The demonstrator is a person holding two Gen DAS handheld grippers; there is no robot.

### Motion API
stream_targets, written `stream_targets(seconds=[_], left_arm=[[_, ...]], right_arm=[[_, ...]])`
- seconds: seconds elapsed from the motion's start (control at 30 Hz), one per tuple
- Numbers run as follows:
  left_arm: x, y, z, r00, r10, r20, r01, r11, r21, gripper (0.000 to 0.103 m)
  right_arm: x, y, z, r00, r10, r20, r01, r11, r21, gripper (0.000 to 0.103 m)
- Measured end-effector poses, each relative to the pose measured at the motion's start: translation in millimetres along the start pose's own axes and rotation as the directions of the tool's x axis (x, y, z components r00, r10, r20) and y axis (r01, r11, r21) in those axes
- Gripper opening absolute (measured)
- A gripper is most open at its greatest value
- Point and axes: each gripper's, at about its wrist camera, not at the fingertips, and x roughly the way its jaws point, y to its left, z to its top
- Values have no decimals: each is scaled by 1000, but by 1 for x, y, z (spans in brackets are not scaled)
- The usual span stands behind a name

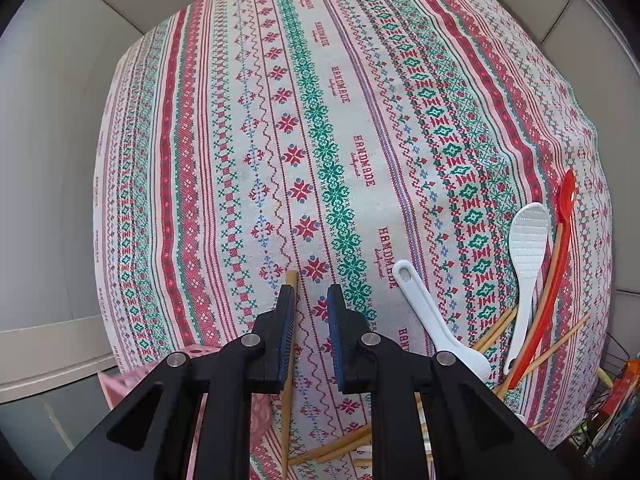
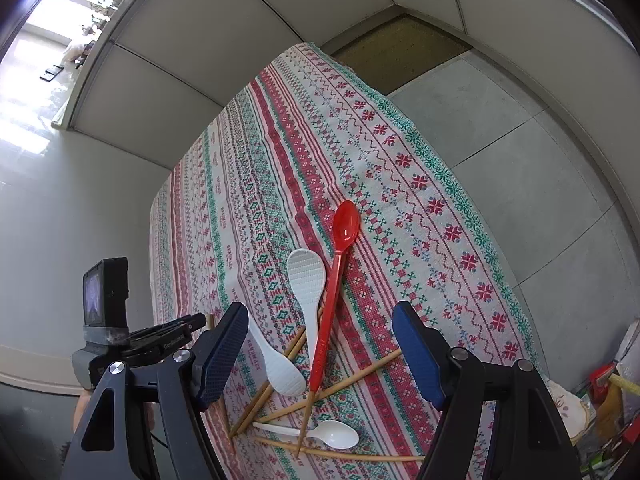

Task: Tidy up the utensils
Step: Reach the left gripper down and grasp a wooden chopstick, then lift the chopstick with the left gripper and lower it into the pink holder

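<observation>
- Left gripper: parted, one chopstick against its left finger, not clamped; may roll away.
- Right gripper: wide apart, empty, above pile at near cloth edge.
- Risk: crossed sticks snag red spoon, drag pieces off.

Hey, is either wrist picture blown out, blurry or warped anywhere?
Right wrist view: the window at top left is overexposed, and the wall panels bow from fisheye. Left wrist view: even light, the tablecloth stripes bulge outward and the corners go dark. Both look sharp.
</observation>
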Motion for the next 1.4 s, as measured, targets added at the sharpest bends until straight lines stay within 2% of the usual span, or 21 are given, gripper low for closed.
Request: stream_targets(seconds=[0.2, 0.4, 0.6, 0.63, 0.67, 0.73, 0.83, 0.9, 1.0, 1.13, 1.2, 1.3, 1.37, 1.4], left_arm=[[21, -1, 14, 996, 56, -67, -55, 998, 21, 19], [46, 8, 28, 985, 98, -143, -100, 995, -3, 19], [51, 17, 37, 985, 42, -168, -51, 998, -48, 12], [52, 19, 38, 985, 23, -168, -34, 998, -60, 7], [53, 24, 38, 986, 2, -164, -14, 997, -73, 6], [54, 31, 35, 990, -9, -140, -6, 994, -106, 9], [53, 30, 27, 995, 14, -95, -23, 995, -101, 8], [50, 27, 20, 998, -15, -64, 8, 994, -106, 9], [33, 15, 6, 999, -52, -15, 50, 993, -105, 8], [-1, 11, -9, 995, -67, 75, 72, 995, -75, 8], [-23, 11, -20, 987, -92, 130, 101, 993, -66, 7], [-59, 13, -35, 965, -141, 222, 155, 987, -50, 7], [-80, 13, -42, 944, -156, 291, 173, 984, -34, 7], [-90, 15, -53, 930, -171, 324, 191, 981, -29, 7]], right_arm=[[-6, 1, -3, 1000, 5, 9, -5, 1000, -7, 76], [-5, -1, -3, 1000, 10, 3, -10, 1000, -2, 76], [-2, -4, -1, 1000, 9, -7, -9, 1000, 2, 76], [-2, -5, -1, 1000, 10, -9, -10, 1000, 4, 76], [-1, -7, -1, 1000, 11, -9, -11, 1000, 5, 76], [0, -9, 0, 1000, 3, -9, -3, 1000, 8, 76], [5, -16, 2, 1000, -19, -18, 19, 1000, 15, 76], [11, -20, 3, 999, -30, -31, 31, 999, 23, 76], [20, -26, 4, 997, -53, -51, 54, 998, 33, 76], [32, -29, 6, 995, -72, -74, 74, 997, 27, 67], [38, -31, 6, 991, -99, -90, 101, 995, 16, 63], [48, -40, 2, 980, -160, -118, 164, 986, 26, 49], [53, -50, 0, 970, -199, -140, 207, 977, 44, 39], [56, -55, -2, 966, -210, -152, 220, 974, 53, 38]])
